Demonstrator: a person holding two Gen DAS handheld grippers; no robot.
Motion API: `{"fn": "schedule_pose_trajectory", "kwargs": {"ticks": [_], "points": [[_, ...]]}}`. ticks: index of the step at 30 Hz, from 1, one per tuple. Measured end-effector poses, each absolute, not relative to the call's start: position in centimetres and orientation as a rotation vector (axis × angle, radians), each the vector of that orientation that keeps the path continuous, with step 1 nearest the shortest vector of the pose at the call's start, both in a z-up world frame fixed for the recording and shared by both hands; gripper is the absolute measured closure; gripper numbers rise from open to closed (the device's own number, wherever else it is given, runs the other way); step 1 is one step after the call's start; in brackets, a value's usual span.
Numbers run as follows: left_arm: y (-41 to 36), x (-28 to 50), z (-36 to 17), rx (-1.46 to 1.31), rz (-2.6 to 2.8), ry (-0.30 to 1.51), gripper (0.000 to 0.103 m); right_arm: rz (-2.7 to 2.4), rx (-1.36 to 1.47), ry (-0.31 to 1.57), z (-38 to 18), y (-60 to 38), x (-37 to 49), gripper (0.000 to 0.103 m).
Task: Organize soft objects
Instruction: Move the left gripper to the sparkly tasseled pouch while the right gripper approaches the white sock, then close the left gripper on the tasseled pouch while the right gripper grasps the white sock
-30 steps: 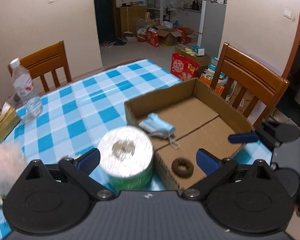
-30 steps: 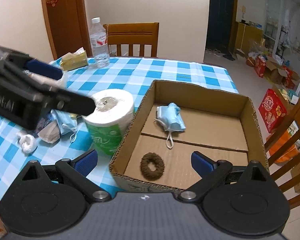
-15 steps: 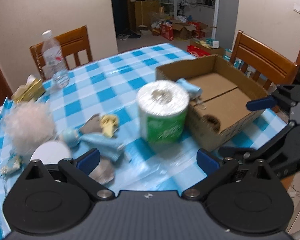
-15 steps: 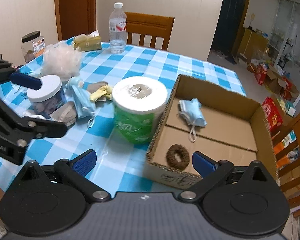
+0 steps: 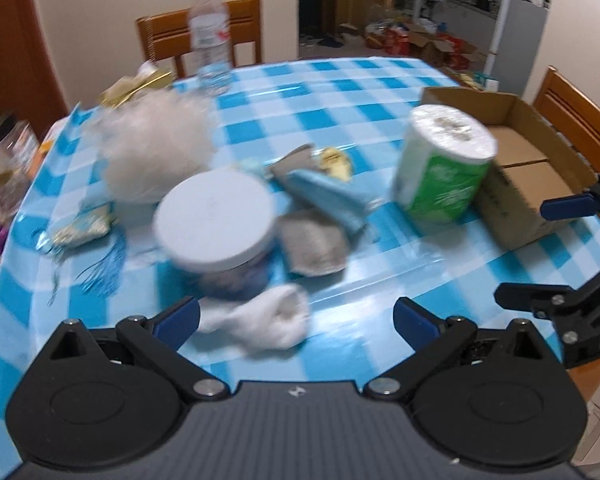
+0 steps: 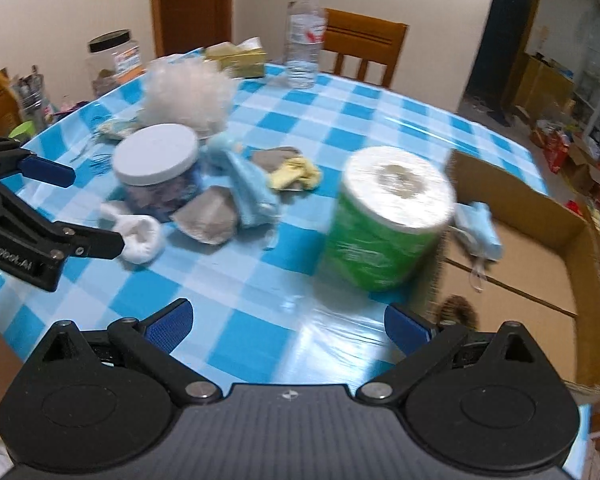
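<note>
While both tools [image 5: 296, 318] [image 6: 286, 326] gape empty, a blue-checked tablecloth [image 6: 340, 120] covers the table amid wooden chairs [image 6: 364, 46].

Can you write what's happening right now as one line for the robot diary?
left gripper: open, over white sock | right gripper: open, empty | box: mask, hair tie

I see cream walls [image 6: 80, 0], a brown wooden door [image 6: 192, 4] upper left, a wooden chair [image 6: 364, 50] behind the table, and a dark doorway [image 6: 500, 28] upper right.
</note>
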State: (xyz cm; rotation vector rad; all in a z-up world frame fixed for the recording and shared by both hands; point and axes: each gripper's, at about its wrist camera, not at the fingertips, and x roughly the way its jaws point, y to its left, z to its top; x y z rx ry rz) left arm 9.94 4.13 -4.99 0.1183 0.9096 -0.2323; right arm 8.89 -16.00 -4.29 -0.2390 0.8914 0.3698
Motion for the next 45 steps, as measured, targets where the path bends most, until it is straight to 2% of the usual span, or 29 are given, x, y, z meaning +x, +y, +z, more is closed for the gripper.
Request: {"fn": "schedule_pose_trajectory", "kwargs": {"ticks": [15,31,45], "points": [[12.5,11.9,-7.9,0.068,-0.099,0.987,0.001,0.543,-0.295,0.933,-7.5,-7.7,11.2,0.000],[18.0,20.7,-7.8,0.233,-0.151,0.958,0.001,0.647,-0.327,0.944,-9.8,-3.4,13.0,0.000],[22.4,27.8,-11.3,0.070,0.054,1.014,0.002,0.691,-0.332,0.936,-10.2,-2.8,14.0,0.001]]}}
